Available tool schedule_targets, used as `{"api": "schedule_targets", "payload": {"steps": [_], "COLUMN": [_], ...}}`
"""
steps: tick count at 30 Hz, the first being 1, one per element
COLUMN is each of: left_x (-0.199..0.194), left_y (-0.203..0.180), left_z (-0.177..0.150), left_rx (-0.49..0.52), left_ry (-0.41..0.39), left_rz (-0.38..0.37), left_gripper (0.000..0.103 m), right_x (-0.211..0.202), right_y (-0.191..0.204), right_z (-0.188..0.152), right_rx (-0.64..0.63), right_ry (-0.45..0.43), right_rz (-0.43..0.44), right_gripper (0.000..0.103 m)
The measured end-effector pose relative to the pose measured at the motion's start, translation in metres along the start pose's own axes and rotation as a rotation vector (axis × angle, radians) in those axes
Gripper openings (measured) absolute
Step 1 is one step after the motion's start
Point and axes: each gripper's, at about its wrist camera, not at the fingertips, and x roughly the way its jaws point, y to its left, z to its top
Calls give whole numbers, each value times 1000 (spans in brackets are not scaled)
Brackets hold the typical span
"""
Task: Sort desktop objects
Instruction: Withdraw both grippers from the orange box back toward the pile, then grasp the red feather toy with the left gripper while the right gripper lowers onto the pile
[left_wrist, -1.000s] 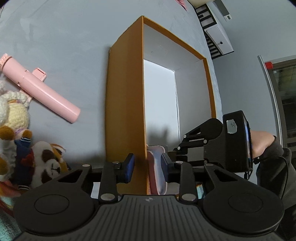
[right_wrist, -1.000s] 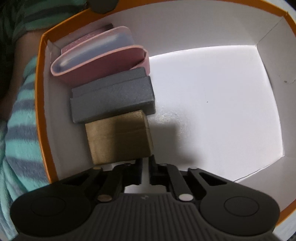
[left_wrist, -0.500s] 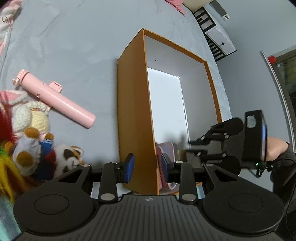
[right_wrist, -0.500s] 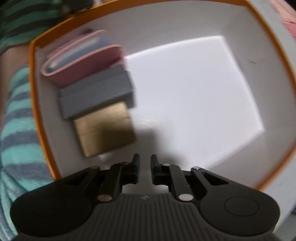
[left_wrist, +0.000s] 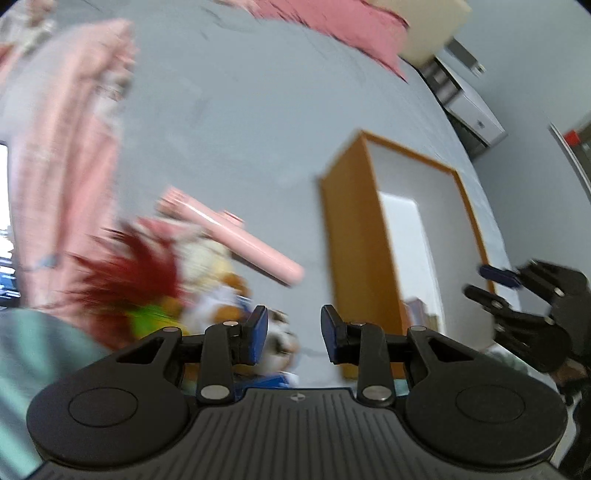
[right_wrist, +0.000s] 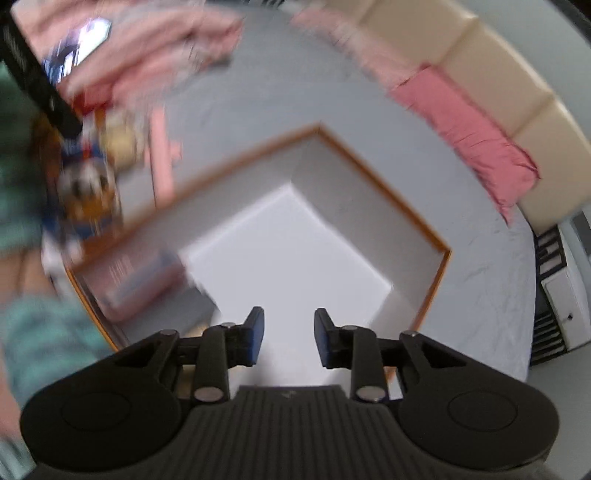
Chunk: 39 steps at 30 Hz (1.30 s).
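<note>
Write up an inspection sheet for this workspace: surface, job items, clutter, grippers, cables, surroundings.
Surface: grey sheet, wrinkled.
Job's things: orange box, white inside, pink case and grey box stacked at one end; pink stick and plush toys outside, blurred.
Clutter: pink cloth.
Grippers: left gripper open, empty; right gripper open, empty, jaws just opened.
Cables: nothing seen.
Surroundings: cream headboard, pink pillow.

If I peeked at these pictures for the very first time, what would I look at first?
Probably the big orange box with white insides, sitting open on the grey surface. Next, the heap of plush toys to its left, with a long pink stick lying beside them. Up close, both grippers hang open and empty: the left gripper and the right gripper.
</note>
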Motion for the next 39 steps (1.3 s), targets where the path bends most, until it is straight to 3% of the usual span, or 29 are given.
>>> {"api": "schedule_targets", "payload": {"steps": [5, 8, 14, 16, 18, 22, 26, 30, 32, 33, 34, 35, 39], "left_x": [-12, -12, -5, 0, 4, 21, 37, 52, 56, 58, 58, 58, 54], "left_y": [23, 27, 31, 32, 32, 30, 23, 24, 28, 31, 33, 37, 50], "left_z": [1, -3, -12, -11, -12, -13, -14, -11, -8, -7, -6, -5, 0], "left_rx": [-7, 9, 81, 108, 134, 195, 253, 267, 245, 229, 211, 190, 97], "left_ry": [-12, -4, 31, 43, 53, 100, 129, 172, 188, 193, 197, 196, 179], "left_rz": [100, 136, 218, 235, 241, 262, 315, 315, 296, 283, 268, 250, 196], "left_gripper": [35, 37, 38, 51, 53, 53, 53, 53, 48, 39, 36, 34, 14], "right_x": [-2, 4, 12, 17, 27, 49, 64, 78, 82, 84, 85, 87, 89], "right_y": [44, 65, 109, 121, 131, 160, 182, 192, 192, 191, 189, 186, 177], "right_z": [14, 24, 47, 54, 58, 64, 65, 65, 67, 68, 69, 69, 69], "right_rx": [146, 214, 225, 219, 218, 167, 86, 7, 5, 10, 19, 37, 104], "right_ry": [-154, -184, -173, -157, -133, -93, -83, -65, -66, -62, -57, -49, -29], "right_rz": [34, 97, 227, 255, 280, 278, 270, 230, 240, 246, 257, 285, 311], "right_gripper": [31, 33, 34, 38, 42, 43, 54, 61, 63, 63, 61, 47, 43]}}
